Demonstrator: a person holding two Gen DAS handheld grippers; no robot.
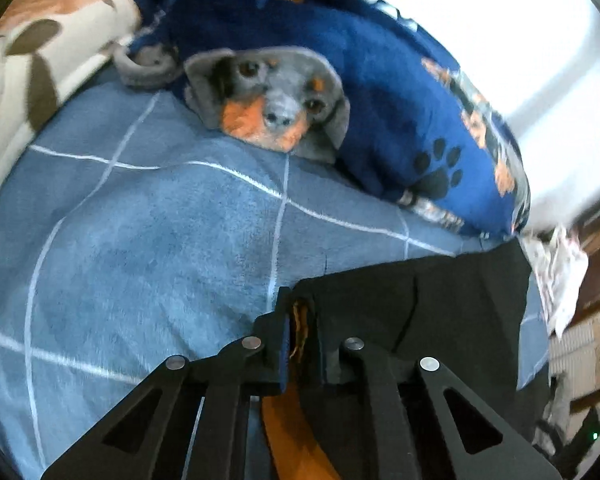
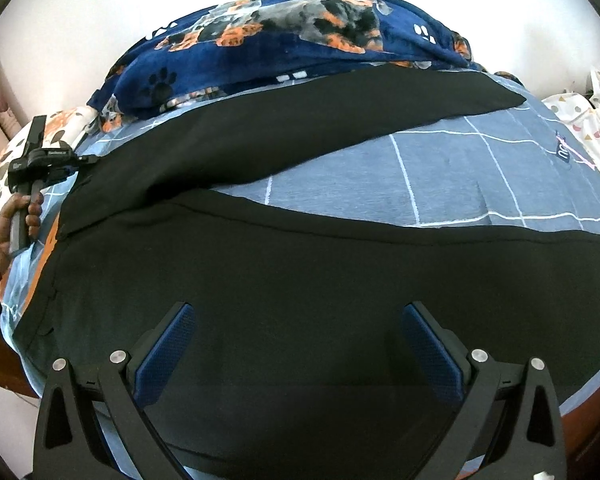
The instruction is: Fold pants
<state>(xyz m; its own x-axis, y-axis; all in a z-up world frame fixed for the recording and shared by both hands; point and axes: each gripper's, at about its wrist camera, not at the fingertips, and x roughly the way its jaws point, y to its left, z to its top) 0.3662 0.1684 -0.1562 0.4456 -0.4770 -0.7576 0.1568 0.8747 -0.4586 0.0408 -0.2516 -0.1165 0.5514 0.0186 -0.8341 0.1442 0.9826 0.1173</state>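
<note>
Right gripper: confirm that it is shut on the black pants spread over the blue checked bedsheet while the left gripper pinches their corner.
Not quite. The right gripper is open, not shut: the right wrist view shows its blue pads wide apart above the black pants. The rest holds: the pants lie on the blue checked bedsheet, and the left gripper is shut on their corner.

Pants (image 2: pixel 300 280): matt black woven cloth, smooth.
Bedsheet (image 1: pixel 140 240): soft blue cloth, brushed nap, white grid lines.
Blanket (image 1: pixel 380 100): plush navy fleece, printed.
Right gripper (image 2: pixel 300 344): matt black plastic; pads (image 2: pixel 160 360) blue, textured; pivot pins bright metal.
</note>
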